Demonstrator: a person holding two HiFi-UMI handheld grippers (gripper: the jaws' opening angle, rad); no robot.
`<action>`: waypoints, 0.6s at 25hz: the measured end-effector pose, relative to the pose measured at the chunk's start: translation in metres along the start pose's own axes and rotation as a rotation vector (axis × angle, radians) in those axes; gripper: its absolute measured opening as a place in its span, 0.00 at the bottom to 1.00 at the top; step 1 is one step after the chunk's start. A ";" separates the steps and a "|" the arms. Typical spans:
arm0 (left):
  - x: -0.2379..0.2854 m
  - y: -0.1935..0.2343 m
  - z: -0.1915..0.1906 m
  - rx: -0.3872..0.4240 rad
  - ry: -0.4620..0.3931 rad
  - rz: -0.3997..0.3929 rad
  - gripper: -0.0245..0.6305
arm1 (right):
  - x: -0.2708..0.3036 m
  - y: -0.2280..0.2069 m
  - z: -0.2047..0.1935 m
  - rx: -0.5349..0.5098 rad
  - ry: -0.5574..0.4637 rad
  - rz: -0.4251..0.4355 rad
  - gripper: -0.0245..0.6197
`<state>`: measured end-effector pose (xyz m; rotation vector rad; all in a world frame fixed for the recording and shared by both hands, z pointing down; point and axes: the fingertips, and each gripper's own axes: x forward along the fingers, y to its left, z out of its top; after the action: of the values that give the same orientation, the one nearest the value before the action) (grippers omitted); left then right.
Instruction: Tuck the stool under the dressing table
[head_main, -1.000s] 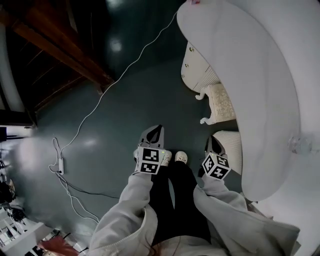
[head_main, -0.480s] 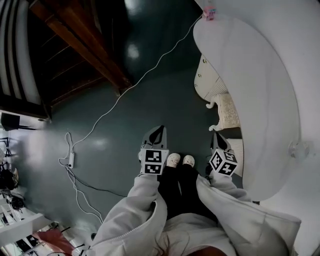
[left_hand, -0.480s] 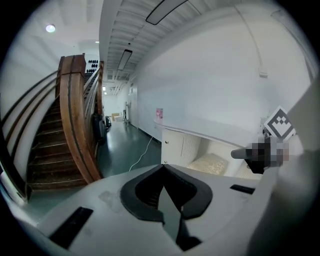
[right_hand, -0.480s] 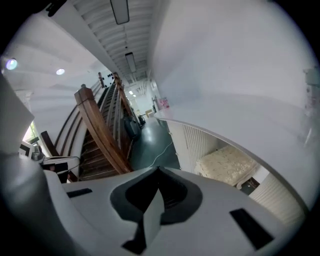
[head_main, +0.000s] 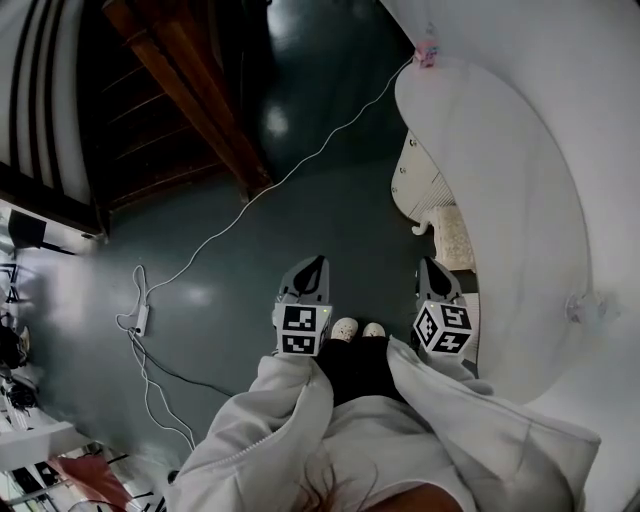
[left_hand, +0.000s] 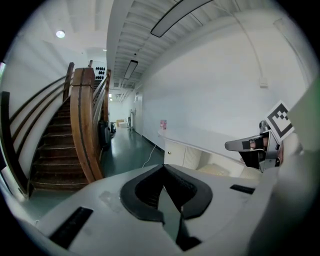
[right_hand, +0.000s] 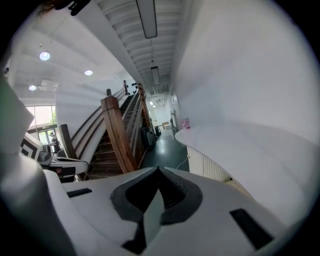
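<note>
Wooden stairs (head_main: 190, 110) fill the far left corner of the floor (head_main: 330, 200), with a power strip (head_main: 142, 320) lying near its left edge. The left gripper (head_main: 316, 263) hangs over bare floor just left of the person's shoes (head_main: 358, 329). It is clenched, jaws pressed together with nothing between them. The right gripper (head_main: 428, 263) is on the other side of the shoes, close to the table (head_main: 500, 180). It is clenched and empty too.

The stool (head_main: 455, 235) stands on the floor beyond the right gripper, at the table's left edge. Only a strip of cushion and a carved leg show past that edge, and the rest lies under the top, next to the drawers (head_main: 418, 180).

Since neither gripper touches the stool, the tucking looks all but done. If the showing strip still counts, the next move would be to lower a gripper to the stool's outer side and nudge it further under, taking care not to scrape the drawers.

Only the head view shows the stool's leg and how far in the stool sits. The left gripper view shows a pale bit of cushion under the top, and the right gripper alongside. In the right gripper view I cannot pick the stool out. Both gripper views settle that the jaws are together.
</note>
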<state>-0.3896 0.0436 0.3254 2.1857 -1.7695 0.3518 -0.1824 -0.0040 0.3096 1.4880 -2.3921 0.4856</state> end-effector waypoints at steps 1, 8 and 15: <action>-0.003 0.001 0.003 -0.002 -0.010 0.001 0.06 | -0.003 0.005 0.008 -0.018 -0.017 0.009 0.12; -0.029 -0.005 0.052 0.033 -0.138 -0.030 0.06 | -0.036 0.040 0.060 -0.020 -0.129 0.063 0.12; -0.051 -0.011 0.097 0.013 -0.221 -0.050 0.06 | -0.073 0.052 0.108 -0.066 -0.223 0.079 0.12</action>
<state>-0.3894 0.0550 0.2160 2.3512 -1.8221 0.1131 -0.2046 0.0303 0.1757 1.4937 -2.6171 0.2659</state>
